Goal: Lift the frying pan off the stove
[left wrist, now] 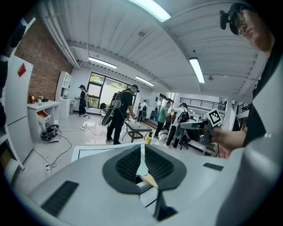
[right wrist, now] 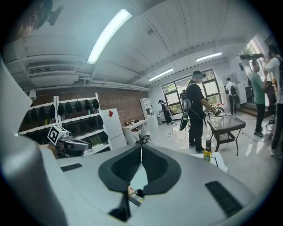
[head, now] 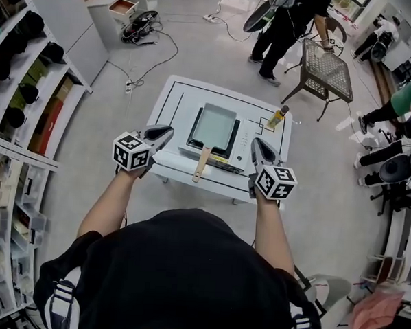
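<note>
A rectangular grey-green frying pan [head: 214,126] with a wooden handle [head: 201,164] rests on a black stove [head: 228,153] on a white table [head: 173,100]. The handle points toward me. My left gripper [head: 168,132] hovers at the table's near left corner, jaws shut and empty. Right of the handle, my right gripper [head: 256,144] is also shut on nothing. In the left gripper view the closed jaws [left wrist: 142,152] frame the wooden handle [left wrist: 151,180] below them. The right gripper view shows shut jaws [right wrist: 141,154] with the pan [right wrist: 139,177] behind.
A yellow oil bottle [head: 278,117] stands at the table's far right corner. A metal mesh table [head: 327,66] and several people are beyond. Shelves [head: 30,96] line the left side, and cables [head: 138,71] lie on the floor.
</note>
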